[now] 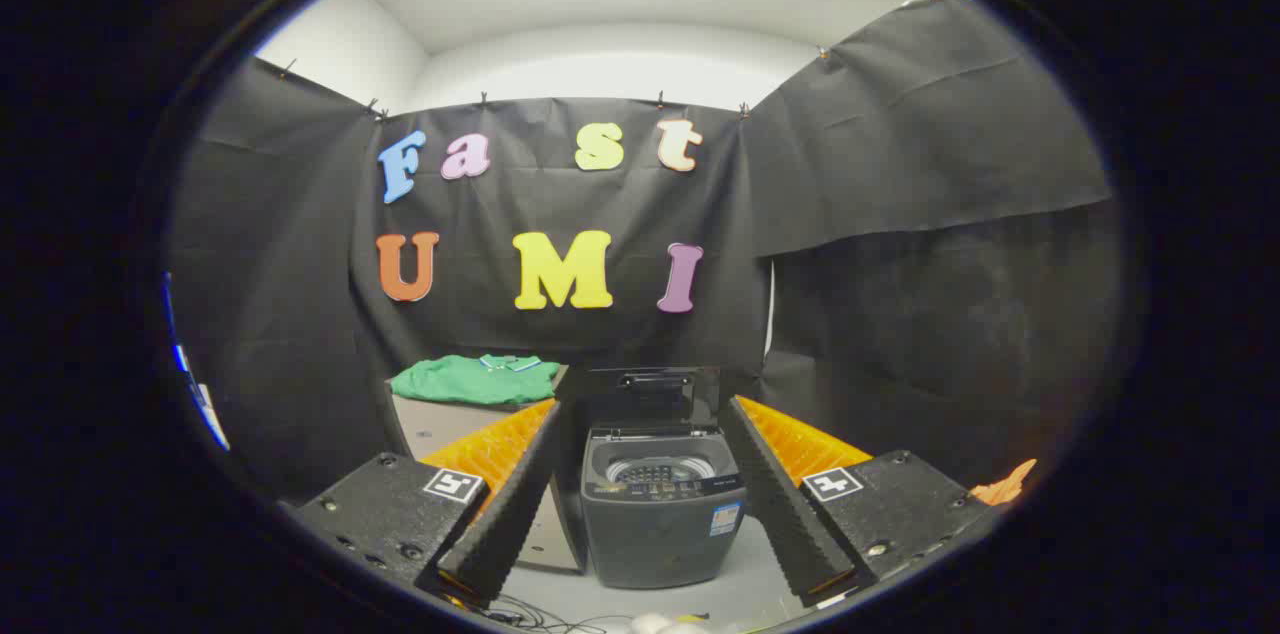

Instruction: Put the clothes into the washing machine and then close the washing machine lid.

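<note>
Gripper view: tool spread wide, empty; washing machine lid up, on grey floor.

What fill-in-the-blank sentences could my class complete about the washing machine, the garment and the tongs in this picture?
1. The washing machine has its lid ____.
2. The green garment lies on a ____ beside the machine.
3. The tongs are ____, holding nothing.
4. The machine's drum has ____ clothes in it.

Missing words: open; table; open; no
</note>
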